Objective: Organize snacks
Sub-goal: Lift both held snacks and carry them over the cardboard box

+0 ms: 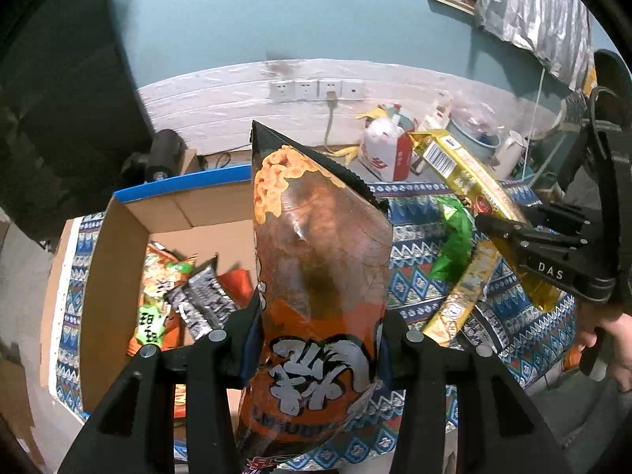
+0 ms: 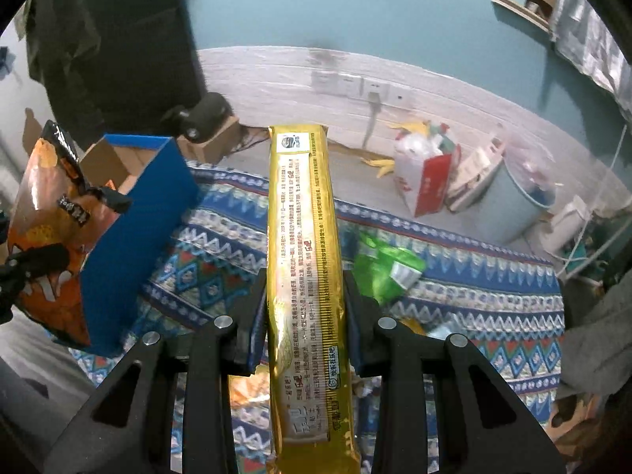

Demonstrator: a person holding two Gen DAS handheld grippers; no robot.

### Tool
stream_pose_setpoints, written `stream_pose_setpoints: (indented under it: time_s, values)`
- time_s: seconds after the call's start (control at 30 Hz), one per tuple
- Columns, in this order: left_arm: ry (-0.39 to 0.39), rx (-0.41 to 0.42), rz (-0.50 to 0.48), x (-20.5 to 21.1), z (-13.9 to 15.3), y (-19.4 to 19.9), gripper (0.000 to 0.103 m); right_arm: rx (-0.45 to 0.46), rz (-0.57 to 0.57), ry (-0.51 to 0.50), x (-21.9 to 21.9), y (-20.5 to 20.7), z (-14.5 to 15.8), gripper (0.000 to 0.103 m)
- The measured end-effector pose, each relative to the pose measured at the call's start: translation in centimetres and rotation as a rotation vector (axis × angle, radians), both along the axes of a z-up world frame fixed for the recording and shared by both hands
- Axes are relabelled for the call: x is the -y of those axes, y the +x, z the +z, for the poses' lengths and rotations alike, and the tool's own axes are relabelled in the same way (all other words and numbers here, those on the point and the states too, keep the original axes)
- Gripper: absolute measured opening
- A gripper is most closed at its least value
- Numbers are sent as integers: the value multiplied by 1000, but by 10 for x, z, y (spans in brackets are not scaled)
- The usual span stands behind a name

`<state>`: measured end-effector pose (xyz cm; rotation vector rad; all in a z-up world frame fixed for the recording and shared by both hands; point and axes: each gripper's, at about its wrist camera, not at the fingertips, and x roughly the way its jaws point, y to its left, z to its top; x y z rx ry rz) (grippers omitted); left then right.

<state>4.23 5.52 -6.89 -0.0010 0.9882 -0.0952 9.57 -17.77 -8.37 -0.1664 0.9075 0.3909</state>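
My left gripper [image 1: 320, 339] is shut on an orange and black snack bag [image 1: 316, 245] and holds it upright, just right of an open cardboard box [image 1: 118, 245] with blue outer walls. The box holds several snack packs [image 1: 185, 296]. My right gripper [image 2: 304, 316] is shut on a long yellow snack pack [image 2: 304, 237], held above the patterned cloth. In the left wrist view the right gripper [image 1: 509, 233] with the yellow pack [image 1: 466, 170] is at the right. In the right wrist view the orange bag [image 2: 51, 229] and the box [image 2: 138, 205] are at the left.
A patterned blue cloth [image 2: 221, 260] covers the surface. A green bag [image 2: 387, 268] and another yellow pack [image 1: 462, 296] lie on it. Behind are a red and white bag [image 2: 426, 173], a light blue bucket [image 2: 513, 205], banana peels and wall sockets [image 1: 316, 89].
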Motion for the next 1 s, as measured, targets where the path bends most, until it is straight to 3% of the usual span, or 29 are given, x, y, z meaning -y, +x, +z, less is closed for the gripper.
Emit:
stream_pose_setpoints:
  time_s: [0.5,1.0]
  values:
    - [-6,-3,136,-73,-7,-11,47,-25,105,10,-80,5,-3,31]
    - [-42,-105,330,-149,-43,-11,48,-53,224,13,-167,-3,0,31]
